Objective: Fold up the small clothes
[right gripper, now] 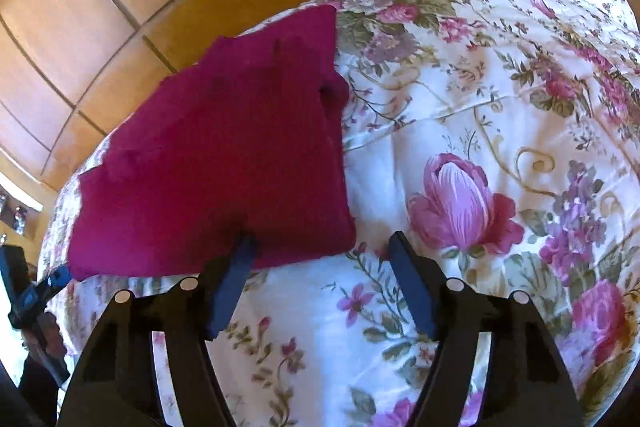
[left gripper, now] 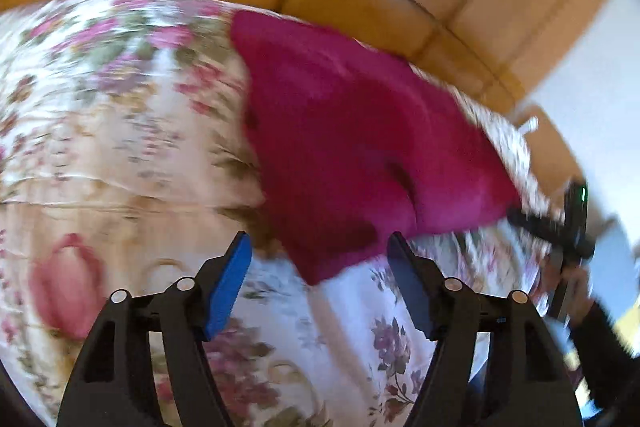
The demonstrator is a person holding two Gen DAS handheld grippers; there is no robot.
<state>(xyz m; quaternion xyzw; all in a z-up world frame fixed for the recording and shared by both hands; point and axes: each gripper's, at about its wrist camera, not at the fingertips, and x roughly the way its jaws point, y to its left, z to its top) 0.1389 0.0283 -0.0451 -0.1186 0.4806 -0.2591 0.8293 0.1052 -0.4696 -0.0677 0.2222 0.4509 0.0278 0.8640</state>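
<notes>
Both my grippers, left (left gripper: 319,281) and right (right gripper: 320,281), gape empty over the magenta garment (right gripper: 224,155); soft, floppy knit, I'd pinch its near corner.

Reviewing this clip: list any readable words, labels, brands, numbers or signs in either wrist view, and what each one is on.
None can be read.
Magenta garment: no visible tag or print.
Floral bedspread: flowers only, no lettering.
Left gripper and right gripper: plain blue pads, no markings legible.
Right gripper seen from the left wrist view shows a green light, blurred, no characters legible.
</notes>
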